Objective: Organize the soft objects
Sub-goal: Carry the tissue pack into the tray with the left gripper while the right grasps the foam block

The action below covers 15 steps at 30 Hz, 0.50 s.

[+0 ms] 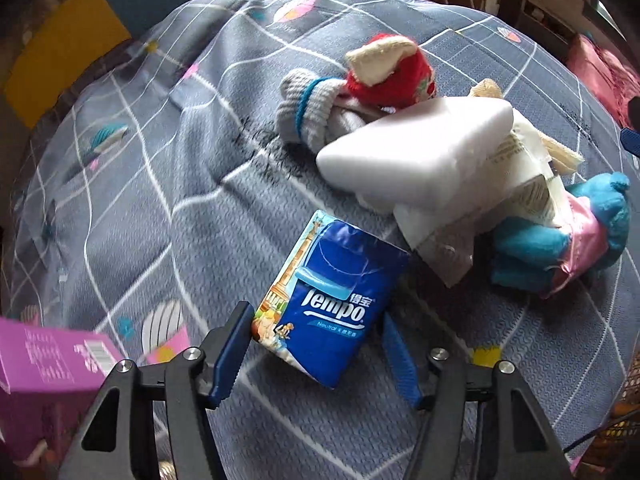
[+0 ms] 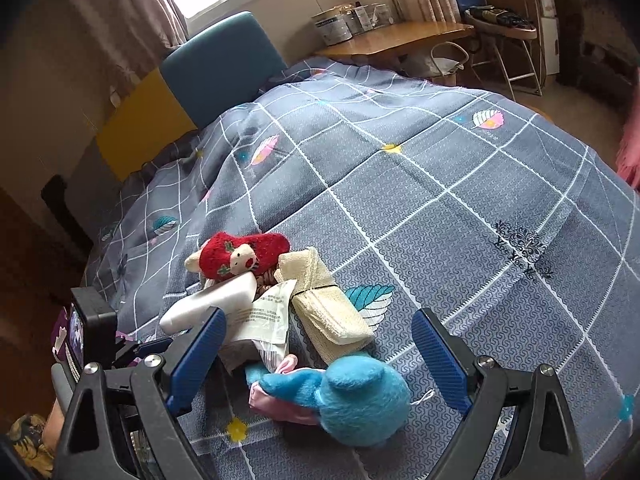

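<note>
The blue tissue pack (image 1: 326,304) lay flat on the bed's grey checked quilt (image 1: 160,184), low and centre in the left wrist view, tilted so its long axis ran toward the upper right of the frame. Judged light, soft-filled and compressible; the film wrapper looked glossy, so likely slippery under the pads. Best hold appeared to be across the short width, on the two long edges near the middle, where the stacked tissues give some body; a pinch at a corner would probably only crumple the film. The left tongs (image 1: 316,354) stood spread with the pack's near end between the fingers; the left pad (image 1: 234,344) sat at or just against the pack's edge, the right pad showed a gap, so nothing was pinched yet. Just beyond the pack, toward the right of the frame, was a loose heap: a white foam-like block (image 1: 412,152) resting over a crinkled white packet (image 1: 516,184), a grey knitted sock (image 1: 308,112), a red plush toy (image 1: 392,76) and a blue plush toy (image 1: 560,240) with pink fabric. A purple carton (image 1: 48,356) sat at the lower left edge. In the right wrist view the right tongs (image 2: 320,354) were spread wide and empty over the blue plush toy (image 2: 352,396), with a cream folded cloth (image 2: 328,308) just above it.
</note>
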Each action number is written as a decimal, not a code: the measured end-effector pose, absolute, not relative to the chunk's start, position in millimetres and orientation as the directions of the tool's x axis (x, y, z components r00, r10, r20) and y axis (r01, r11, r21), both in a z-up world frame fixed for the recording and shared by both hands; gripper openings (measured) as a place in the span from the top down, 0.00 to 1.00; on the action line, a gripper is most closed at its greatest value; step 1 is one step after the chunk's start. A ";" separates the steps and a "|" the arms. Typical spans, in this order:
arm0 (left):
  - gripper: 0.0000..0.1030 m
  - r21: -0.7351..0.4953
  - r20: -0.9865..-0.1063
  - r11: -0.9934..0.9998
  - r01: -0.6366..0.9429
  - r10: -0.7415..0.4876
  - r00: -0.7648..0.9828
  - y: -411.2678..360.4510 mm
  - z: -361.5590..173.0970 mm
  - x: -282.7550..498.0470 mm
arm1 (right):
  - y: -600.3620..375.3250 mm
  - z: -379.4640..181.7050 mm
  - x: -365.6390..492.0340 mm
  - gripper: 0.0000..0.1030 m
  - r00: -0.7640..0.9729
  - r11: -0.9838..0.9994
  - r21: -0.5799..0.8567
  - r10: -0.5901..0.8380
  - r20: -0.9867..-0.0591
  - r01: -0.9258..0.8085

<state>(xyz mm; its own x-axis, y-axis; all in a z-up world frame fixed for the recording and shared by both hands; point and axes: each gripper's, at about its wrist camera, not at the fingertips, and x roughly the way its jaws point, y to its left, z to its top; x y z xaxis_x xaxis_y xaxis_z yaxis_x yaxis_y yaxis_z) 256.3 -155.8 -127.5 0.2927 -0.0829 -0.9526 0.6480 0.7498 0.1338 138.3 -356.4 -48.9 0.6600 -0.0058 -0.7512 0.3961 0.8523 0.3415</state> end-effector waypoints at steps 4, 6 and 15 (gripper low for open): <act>0.38 0.091 -0.952 0.793 0.603 -0.108 0.286 -137.7 -109.7 245.2 | -329.6 -44.3 146.2 0.13 0.657 0.926 0.235 -0.018 -0.754 0.295; 0.38 0.080 -0.951 0.806 0.587 -0.116 0.288 -130.4 -100.6 242.2 | -308.8 -42.9 152.7 0.15 0.652 0.963 0.168 -0.010 -0.758 0.210; 0.38 -0.036 -0.928 0.899 0.437 -0.192 0.318 -100.2 -67.1 255.1 | -252.8 -64.1 196.3 0.29 0.623 0.983 -0.164 -0.074 -0.778 -0.088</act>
